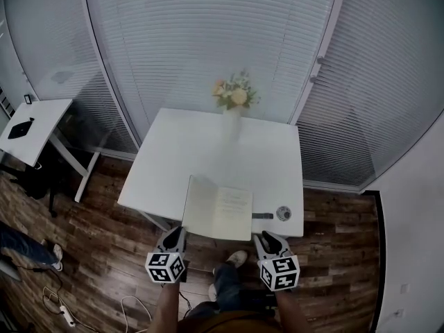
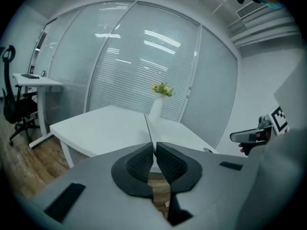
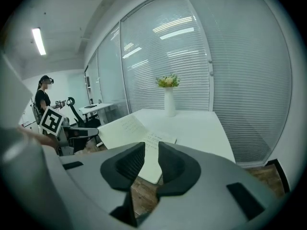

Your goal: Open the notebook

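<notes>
**Notebook spread at the table's near edge**

One thin, cream-paged notebook (image 1: 234, 215) lies open at the near edge of the single square, smooth white table (image 1: 208, 151), with its left leaf raised. The left gripper (image 2: 154, 158) has its ribbed dark pads together, pinching that leaf's thin edge. The right gripper (image 3: 149, 161) hangs just off the near edge with its jaws apart, gripping nothing. One slim white vase of yellow flowers (image 1: 232, 125) stands at the far edge.

The worktop (image 1: 201, 148) is bare across its left half and middle, open to a reach from the near edge. The notebook (image 1: 220, 212) takes up the near edge, its left leaf tilted up like a low wall. A small round thing (image 1: 283, 214) and a dark strip (image 1: 262, 216) crowd the right front corner. A vase of flowers (image 1: 234, 99) stands at the far edge.
</notes>
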`<act>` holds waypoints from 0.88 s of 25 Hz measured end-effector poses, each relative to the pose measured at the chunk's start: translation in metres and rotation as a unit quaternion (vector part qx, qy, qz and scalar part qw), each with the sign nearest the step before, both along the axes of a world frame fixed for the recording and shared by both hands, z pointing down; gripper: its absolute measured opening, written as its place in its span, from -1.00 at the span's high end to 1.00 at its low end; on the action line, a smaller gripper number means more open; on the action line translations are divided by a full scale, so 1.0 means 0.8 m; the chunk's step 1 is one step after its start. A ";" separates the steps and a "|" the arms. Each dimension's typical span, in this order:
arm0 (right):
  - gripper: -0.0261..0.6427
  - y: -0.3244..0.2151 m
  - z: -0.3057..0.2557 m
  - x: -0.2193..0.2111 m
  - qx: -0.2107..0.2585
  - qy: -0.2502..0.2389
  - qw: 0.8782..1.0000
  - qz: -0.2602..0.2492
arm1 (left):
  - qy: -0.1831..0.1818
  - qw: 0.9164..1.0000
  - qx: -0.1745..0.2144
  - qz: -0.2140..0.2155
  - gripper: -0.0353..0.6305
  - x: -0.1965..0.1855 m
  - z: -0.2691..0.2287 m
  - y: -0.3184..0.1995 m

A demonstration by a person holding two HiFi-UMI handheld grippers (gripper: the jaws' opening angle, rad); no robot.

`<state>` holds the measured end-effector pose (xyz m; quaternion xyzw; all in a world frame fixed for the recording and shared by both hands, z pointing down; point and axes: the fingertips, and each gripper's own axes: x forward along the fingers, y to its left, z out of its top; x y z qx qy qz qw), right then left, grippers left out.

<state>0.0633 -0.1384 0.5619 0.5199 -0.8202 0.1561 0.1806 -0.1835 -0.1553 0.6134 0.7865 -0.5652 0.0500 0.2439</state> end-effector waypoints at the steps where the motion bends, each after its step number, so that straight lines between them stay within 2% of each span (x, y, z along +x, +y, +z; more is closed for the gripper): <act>1: 0.62 -0.002 0.001 0.001 -0.001 0.001 1.000 0.000 | 0.007 1.000 -0.010 -0.013 0.77 -0.008 0.009 -0.001; 6: 0.62 -0.012 0.003 0.008 -0.007 0.005 1.000 0.004 | 0.034 0.996 -0.054 -0.058 0.74 -0.033 0.051 -0.002; 11: 0.62 -0.027 0.006 0.018 -0.013 0.007 1.000 0.007 | 0.054 0.988 -0.112 -0.091 0.70 -0.041 0.092 -0.006; 14: 0.62 -0.034 0.009 0.021 -0.018 0.006 1.000 0.007 | 0.045 0.985 -0.132 -0.099 0.69 -0.043 0.108 -0.007; 18: 0.63 -0.040 0.011 0.025 -0.020 0.006 1.000 0.007 | 0.015 0.983 -0.151 -0.100 0.68 -0.041 0.126 -0.007; 22: 0.67 -0.042 0.004 0.025 -0.007 -0.005 1.000 0.007 | -0.014 0.983 -0.154 -0.102 0.66 -0.041 0.130 -0.009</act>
